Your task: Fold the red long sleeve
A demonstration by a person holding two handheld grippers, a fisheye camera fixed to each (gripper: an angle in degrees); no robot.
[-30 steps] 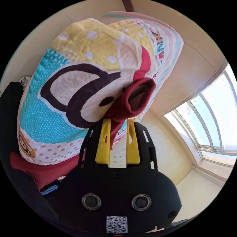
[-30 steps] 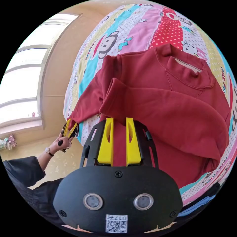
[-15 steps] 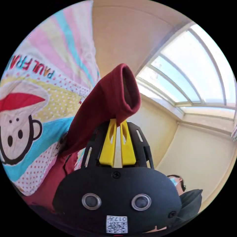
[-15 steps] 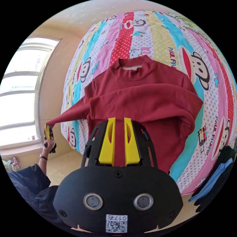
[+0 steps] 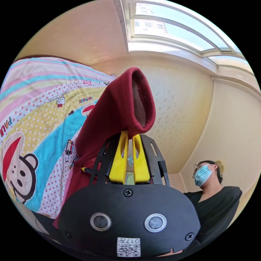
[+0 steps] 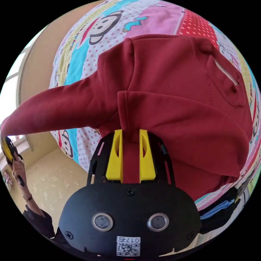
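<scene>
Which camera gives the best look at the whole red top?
The right gripper view: the red long sleeve lies spread on the bedsheet, collar and body visible. The left gripper view shows its cuff up close.

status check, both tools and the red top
Left tool shut on sleeve cuff, held off the bed. Right tool open over folded sleeve. Nothing blocking.

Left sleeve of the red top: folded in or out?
Out. The left gripper holds the sleeve by its cuff, stretched off the bed.
</scene>
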